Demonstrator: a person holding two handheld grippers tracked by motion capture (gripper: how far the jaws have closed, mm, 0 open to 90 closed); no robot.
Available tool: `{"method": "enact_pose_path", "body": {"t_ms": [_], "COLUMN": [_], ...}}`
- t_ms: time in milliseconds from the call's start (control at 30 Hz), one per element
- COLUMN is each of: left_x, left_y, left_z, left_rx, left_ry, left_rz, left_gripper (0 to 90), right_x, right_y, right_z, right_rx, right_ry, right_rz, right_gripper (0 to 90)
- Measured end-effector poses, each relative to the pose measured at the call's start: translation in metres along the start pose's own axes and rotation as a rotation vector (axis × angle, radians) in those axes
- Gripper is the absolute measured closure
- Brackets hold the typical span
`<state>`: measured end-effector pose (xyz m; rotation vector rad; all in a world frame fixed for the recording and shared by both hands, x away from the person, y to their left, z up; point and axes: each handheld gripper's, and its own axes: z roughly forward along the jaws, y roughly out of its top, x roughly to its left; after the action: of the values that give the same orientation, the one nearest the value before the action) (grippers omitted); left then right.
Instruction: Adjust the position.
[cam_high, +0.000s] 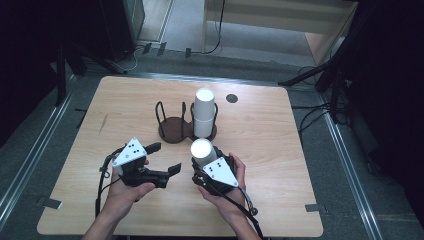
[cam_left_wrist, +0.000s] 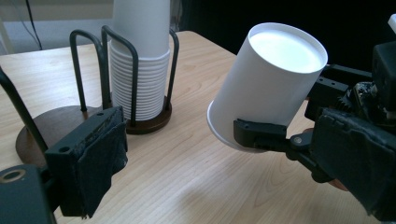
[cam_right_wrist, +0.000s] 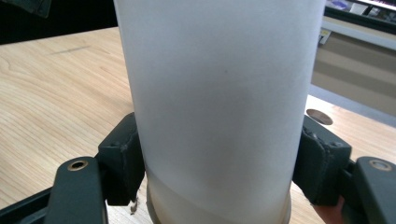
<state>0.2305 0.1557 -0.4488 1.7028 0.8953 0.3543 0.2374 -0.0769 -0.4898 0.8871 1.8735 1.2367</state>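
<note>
Cup (cam_high: 202, 150) handling is being judged as midway: it is being pinched, tilted, above the bench (cam_high: 260, 145) by the right hand-held gripper (cam_high: 209, 169), near the stack in the holder (cam_high: 204, 117), while the left hand-held gripper (cam_high: 166, 159) is being held spread.

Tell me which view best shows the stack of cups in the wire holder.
The left gripper view: the stack of cups stands close, its nested rims countable between the holder's wires. The high view shows the stack small and from above, in the right-hand ring. In the right gripper view the held cup blocks that direction.
</note>
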Motion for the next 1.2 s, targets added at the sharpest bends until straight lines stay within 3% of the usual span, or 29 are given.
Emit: {"method": "enact_pose_path", "body": {"t_ms": [467,1200], "left_x": [-0.003,-0.006], "left_y": [0.0,-0.001], "left_z": [0.003,0.007], "left_rx": [0.013,0.057], "left_ry": [-0.021,-0.055], "left_rz": [0.004,0.022], "left_gripper": [8.1,12.1], "right_x": [0.011,0.019], "right_y": [-0.003,-0.007], "right_z": [0.001,0.001], "right_rx": [-0.002,-0.028], "right_ry": [-0.041,-0.123], "right_rz": [-0.132,-0.393], "right_gripper": [28.3,28.4]}}
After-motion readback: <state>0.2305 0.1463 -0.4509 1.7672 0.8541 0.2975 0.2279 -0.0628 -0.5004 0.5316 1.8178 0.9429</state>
